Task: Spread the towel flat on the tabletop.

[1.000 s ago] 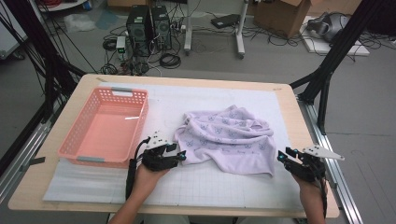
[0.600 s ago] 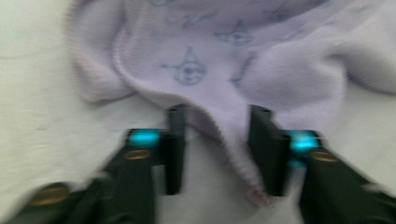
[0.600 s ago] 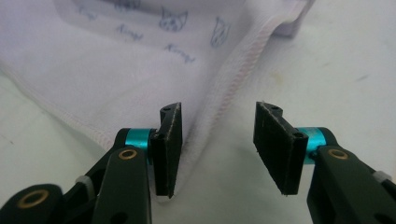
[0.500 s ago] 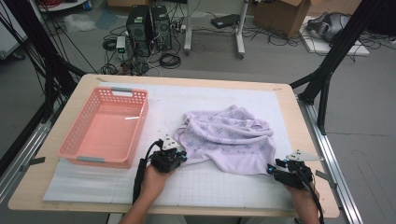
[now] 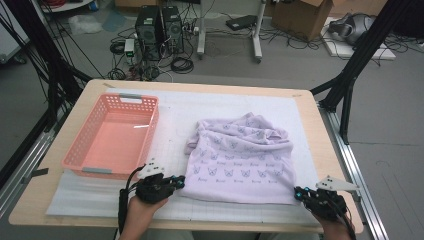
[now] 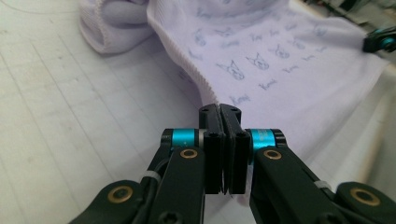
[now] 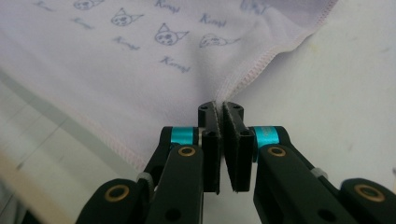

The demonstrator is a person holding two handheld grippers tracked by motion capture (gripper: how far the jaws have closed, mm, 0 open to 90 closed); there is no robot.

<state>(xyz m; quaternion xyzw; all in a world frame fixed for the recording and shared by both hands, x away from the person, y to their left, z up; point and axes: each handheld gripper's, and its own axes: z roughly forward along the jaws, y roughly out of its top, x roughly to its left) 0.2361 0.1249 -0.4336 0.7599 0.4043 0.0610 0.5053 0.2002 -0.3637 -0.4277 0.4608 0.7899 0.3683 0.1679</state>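
Observation:
A pale lilac garment (image 5: 240,160) printed with small cat faces lies spread on the white mat. Its near hem is stretched straight between my two grippers. My left gripper (image 5: 179,183) is shut on the hem's left corner; in the left gripper view its jaws (image 6: 219,109) meet with the ribbed edge of the cloth (image 6: 280,60) pinched between them. My right gripper (image 5: 299,192) is shut on the right corner, its jaws having just closed there. In the right gripper view the stitched hem (image 7: 140,56) runs into the closed jaws (image 7: 219,106).
A pink plastic basket (image 5: 150,135) stands to the left of the garment with nothing in it. The white mat (image 5: 225,100) covers most of the wooden table (image 5: 312,130). Both hands are close to the table's near edge. Computers, cables and boxes lie on the floor beyond.
Both grippers closed on the hem's corners and drew back toward the near edge. The bunched garment has been pulled flatter, and its near hem is now straight.

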